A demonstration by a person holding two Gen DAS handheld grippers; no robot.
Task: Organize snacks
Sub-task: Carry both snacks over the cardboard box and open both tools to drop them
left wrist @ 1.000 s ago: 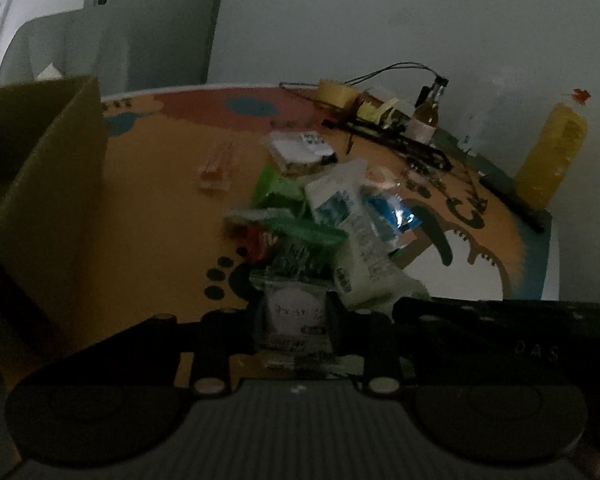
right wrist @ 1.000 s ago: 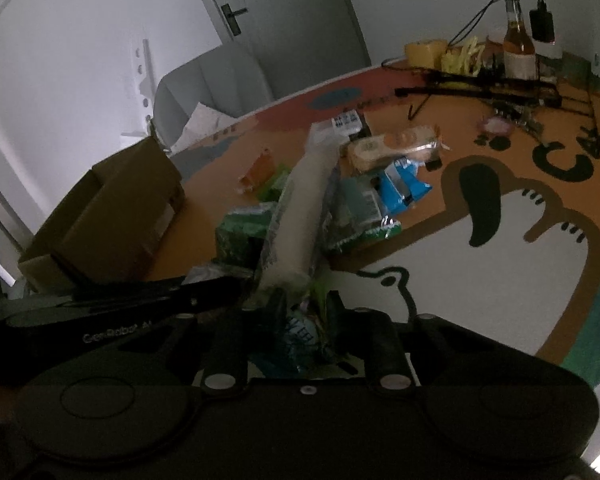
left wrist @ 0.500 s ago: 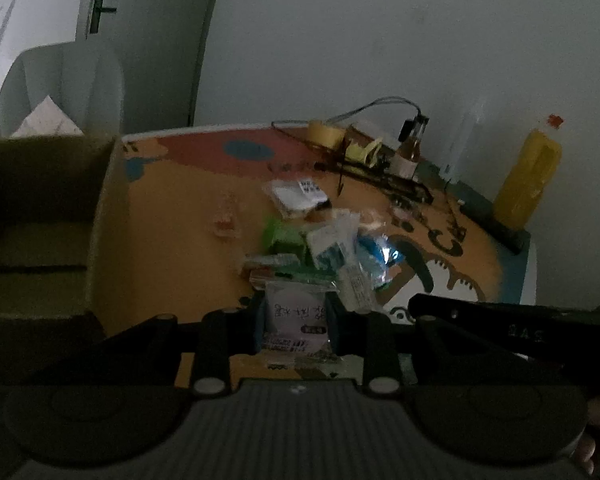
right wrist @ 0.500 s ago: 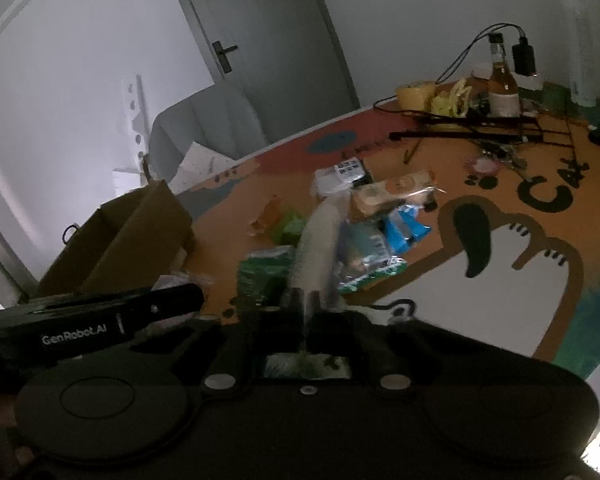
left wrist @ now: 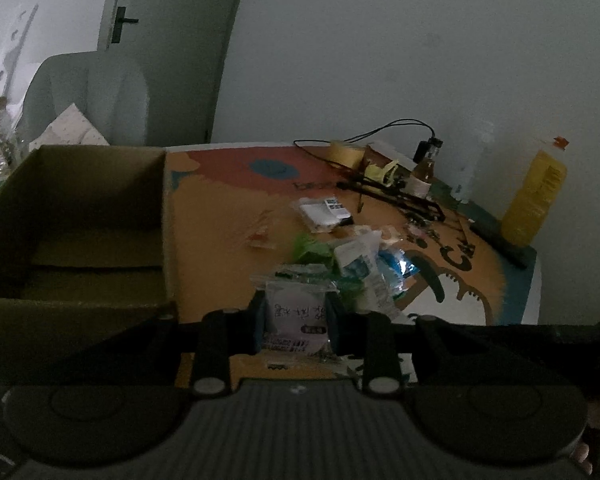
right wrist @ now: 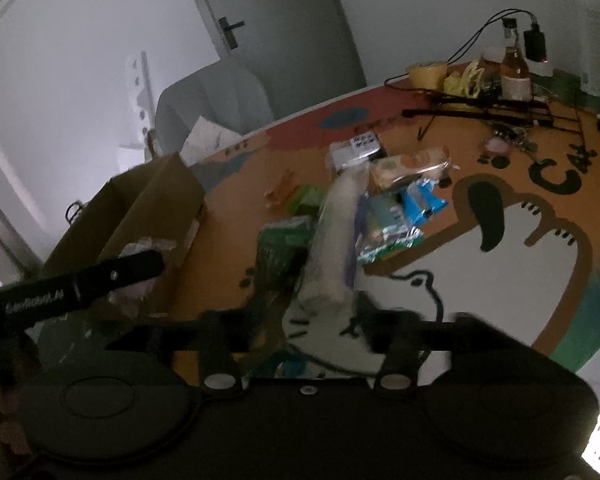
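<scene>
My left gripper [left wrist: 296, 308] is shut on a small white snack packet [left wrist: 296, 322] with dark print, lifted above the table. An open cardboard box [left wrist: 80, 220] stands just to its left. A heap of snack packets [left wrist: 352, 264] in green, blue and white lies on the table beyond. My right gripper [right wrist: 320, 320] has its jaws opening. The lower end of a long white packet [right wrist: 334, 240] lies between them, and the pads stand off it. In the right wrist view the left gripper [right wrist: 80, 284] reaches in from the left, in front of the box [right wrist: 152, 200].
The table [right wrist: 500, 272] bears a colourful cartoon mat. At its far side are a yellow bottle [left wrist: 534, 200], a brown bottle [left wrist: 422, 172], a tape roll [left wrist: 346, 154], cables and a black folding stand [left wrist: 396, 196]. A grey chair [left wrist: 88, 96] stands behind the box.
The left gripper rose with its white packet and swung towards the box, which now fills more of its view. The right gripper's jaws went from shut on the long white packet to apart.
</scene>
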